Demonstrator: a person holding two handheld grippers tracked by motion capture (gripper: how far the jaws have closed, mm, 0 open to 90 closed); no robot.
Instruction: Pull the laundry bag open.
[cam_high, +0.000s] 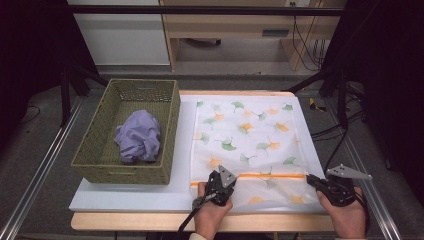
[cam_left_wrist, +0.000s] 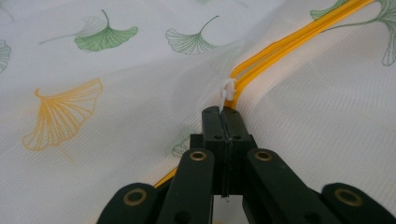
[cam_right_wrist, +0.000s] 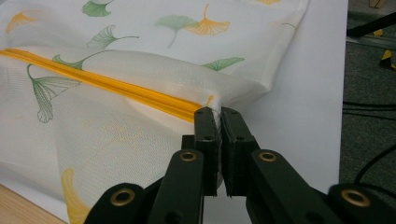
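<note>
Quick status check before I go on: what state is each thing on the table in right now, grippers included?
Mesh bag: flat on the white board, its right end lifted.
Yellow zipper: closed along the visible run.
Zipper pull: white tab, pinched at its end.
Left gripper: shut on the zipper pull.
Right gripper: shut on the mesh bag's edge at the zipper's end.
Basket: upright, open-topped.
Purple cloth: crumpled inside the basket.

At lower centre of the frame the right tongs (cam_right_wrist: 219, 113) pinch the edge of the white leaf-printed mesh bag (cam_right_wrist: 116, 135) just beside its yellow zipper (cam_right_wrist: 140, 93), above the pale worktop (cam_right_wrist: 308, 93).
</note>
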